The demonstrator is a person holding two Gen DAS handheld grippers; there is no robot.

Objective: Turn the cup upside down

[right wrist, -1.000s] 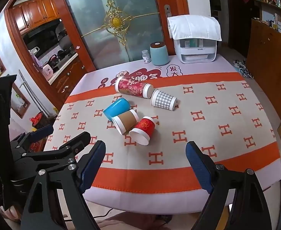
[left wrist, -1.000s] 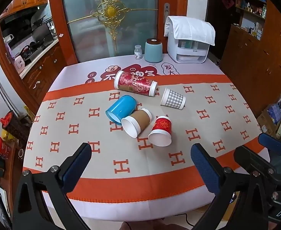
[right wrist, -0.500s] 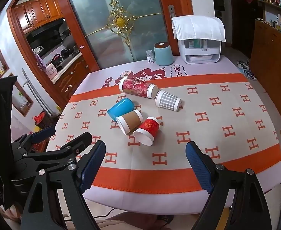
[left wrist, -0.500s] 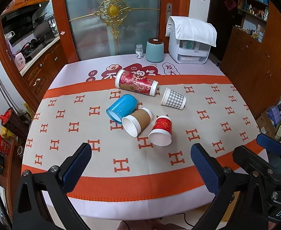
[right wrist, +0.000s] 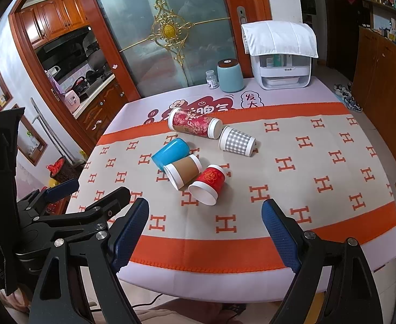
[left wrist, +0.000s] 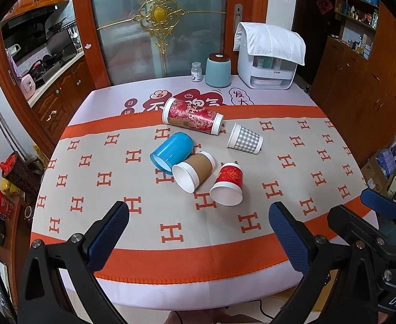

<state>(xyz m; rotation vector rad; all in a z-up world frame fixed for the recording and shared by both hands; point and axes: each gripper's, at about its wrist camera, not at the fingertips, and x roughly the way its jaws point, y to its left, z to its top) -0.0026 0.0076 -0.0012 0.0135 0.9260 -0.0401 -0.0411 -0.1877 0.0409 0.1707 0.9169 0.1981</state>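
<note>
While the five cups (left wrist: pixel 226 185) lie tipped just as before, left gripper (left wrist: pixel 198 232) and right gripper (right wrist: pixel 204 228) stay low by the table (left wrist: pixel 225 291) edge, fingers wide apart, holding nothing

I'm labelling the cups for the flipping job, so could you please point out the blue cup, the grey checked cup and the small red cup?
blue cup (left wrist: pixel 172 149), left wrist view, on its side wall.
grey checked cup (left wrist: pixel 246 141), left wrist view, on its patterned side.
small red cup (right wrist: pixel 210 178), right wrist view, on its red sleeve.

both grippers have drawn slightly nearer the table (left wrist: pixel 62 145), cups unmoved
</note>
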